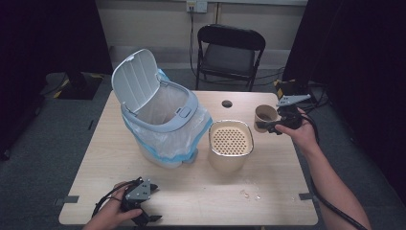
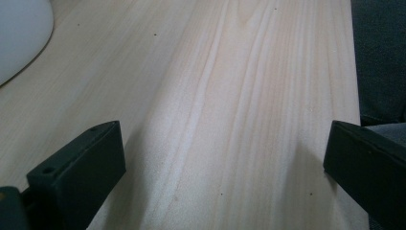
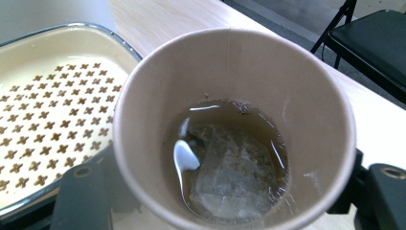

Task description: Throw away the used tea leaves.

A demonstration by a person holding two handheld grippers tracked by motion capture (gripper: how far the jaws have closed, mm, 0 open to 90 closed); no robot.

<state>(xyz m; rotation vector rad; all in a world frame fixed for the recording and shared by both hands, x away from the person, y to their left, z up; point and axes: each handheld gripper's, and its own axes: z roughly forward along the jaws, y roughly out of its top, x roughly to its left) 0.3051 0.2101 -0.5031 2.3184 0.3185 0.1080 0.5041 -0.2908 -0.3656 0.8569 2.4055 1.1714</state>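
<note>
On the wooden counter (image 1: 201,191), seen from the high view, a white bin (image 1: 160,122) with a plastic liner stood at about ten o'clock from the centre, and its lid (image 1: 135,79) was open and stood up. Just beside it, toward three o'clock, stood a cream container (image 1: 230,143) with a perforated insert on top.

The right hand-held gripper (image 1: 268,125) was at about two o'clock on the counter, and its jaws were pinching a brown paper cup (image 1: 265,115). The cup was near the container, at its two o'clock side, and I could not tell if it touched the counter. In the right gripper view the paper cup (image 3: 234,129) was between the two black jaws, and inside it there was brownish liquid with a tea bag (image 3: 230,177). The perforated insert (image 3: 48,110) of the container lay at nine o'clock from the cup.

The left hand-held gripper (image 1: 146,214) was low at about seven o'clock, near the front edge of the counter. In the left gripper view its jaws were spread wide, with bare wood between them.

A few small pale scraps (image 1: 249,194) lay at about five o'clock on the counter. A black folding chair (image 1: 230,52) stood behind the counter at twelve o'clock.
</note>
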